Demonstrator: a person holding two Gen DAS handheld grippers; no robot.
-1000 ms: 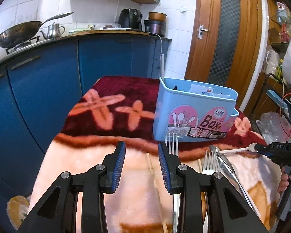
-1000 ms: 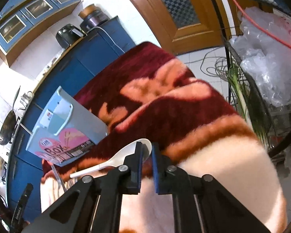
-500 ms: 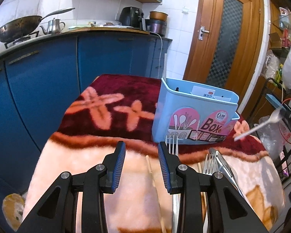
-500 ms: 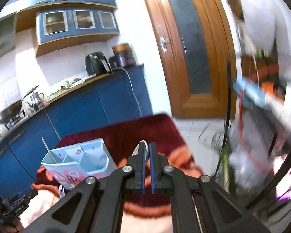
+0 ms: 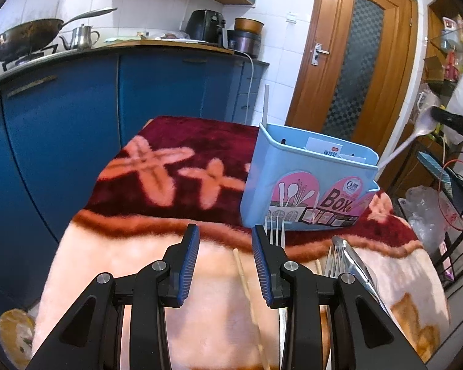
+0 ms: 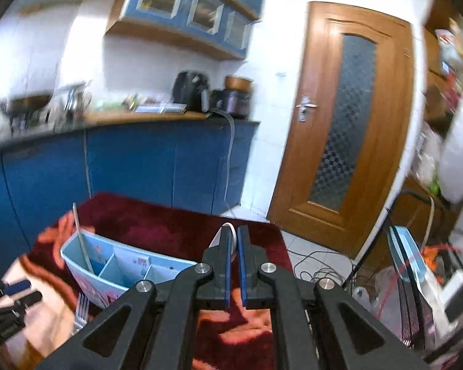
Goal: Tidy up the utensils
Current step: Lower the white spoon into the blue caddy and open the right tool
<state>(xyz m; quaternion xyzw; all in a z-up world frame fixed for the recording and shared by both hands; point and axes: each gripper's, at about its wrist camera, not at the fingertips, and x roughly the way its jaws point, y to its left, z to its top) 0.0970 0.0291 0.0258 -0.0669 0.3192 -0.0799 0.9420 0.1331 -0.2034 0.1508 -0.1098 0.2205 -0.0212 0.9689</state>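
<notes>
The right tool (image 6: 234,265), nearly closed, pinches the light, stiff, slippery white spoon (image 5: 416,134) by its bowl, handle angled into the blue box (image 5: 308,185), while the left tool (image 5: 222,265) hovers wide, empty, over the blanket-covered surface (image 5: 139,262).

Left view sharp, evenly lit; right view motion-blurred; fisheye bending, dark corners.

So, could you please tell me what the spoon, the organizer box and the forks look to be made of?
Spoon: white, smooth, slightly glossy, likely plastic or melamine.
Organizer box: light blue moulded plastic with matte walls and a printed label.
Forks: bright mirror-like tines, apparently stainless steel.
</notes>
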